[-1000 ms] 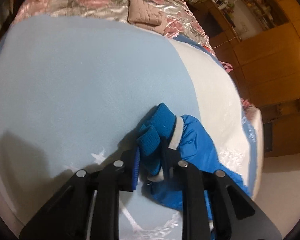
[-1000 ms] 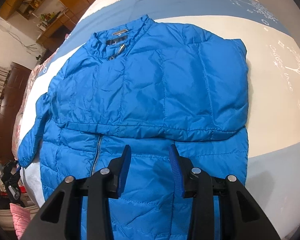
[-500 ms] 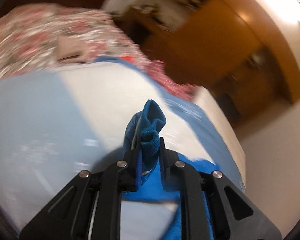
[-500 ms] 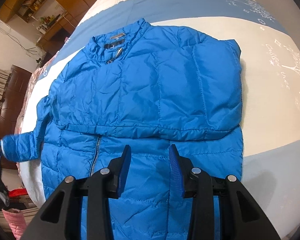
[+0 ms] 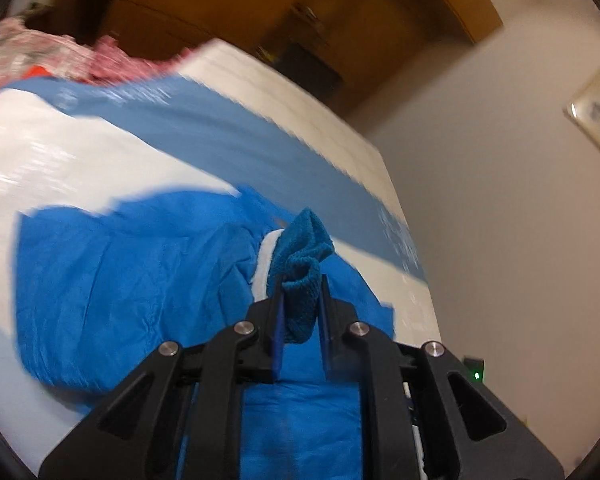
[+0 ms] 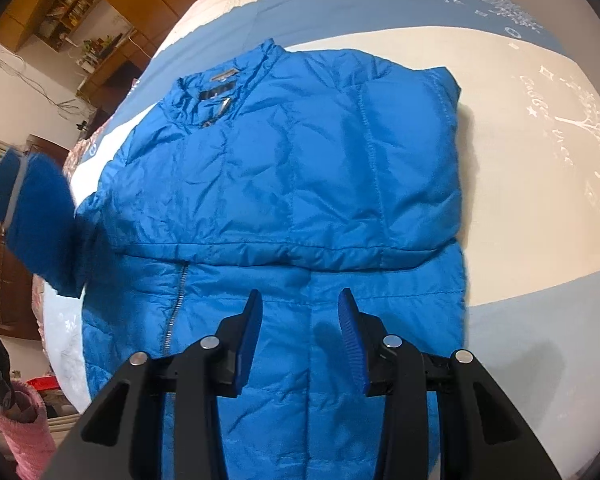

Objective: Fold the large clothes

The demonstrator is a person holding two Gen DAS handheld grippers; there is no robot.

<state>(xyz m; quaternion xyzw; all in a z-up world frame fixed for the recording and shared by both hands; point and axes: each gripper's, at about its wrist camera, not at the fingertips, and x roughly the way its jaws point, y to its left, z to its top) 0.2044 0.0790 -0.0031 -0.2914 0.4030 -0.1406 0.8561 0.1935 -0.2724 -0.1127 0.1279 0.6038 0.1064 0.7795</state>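
Observation:
A bright blue puffer jacket [image 6: 300, 184] lies front up on the bed, collar at the far end, one sleeve folded across the chest. My left gripper [image 5: 300, 300] is shut on the knit cuff [image 5: 302, 256] of the other sleeve and holds it lifted above the jacket body [image 5: 112, 280]. That raised cuff [image 6: 40, 196] also shows at the left edge of the right wrist view. My right gripper [image 6: 300, 312] is open and empty, hovering over the jacket's lower front beside the zipper [image 6: 176, 300].
The bed cover [image 6: 540, 168] has white, light blue and darker blue bands. A floral quilt [image 5: 40, 60] lies at the bed's far end. Wooden cabinets [image 5: 260, 8] line the wall, and a pink cloth [image 6: 24, 424] sits beside the bed.
My left gripper has closed on the sleeve cuff, lifted it off the bed and swung it over toward the jacket body. The right gripper has stayed open and nearly still.

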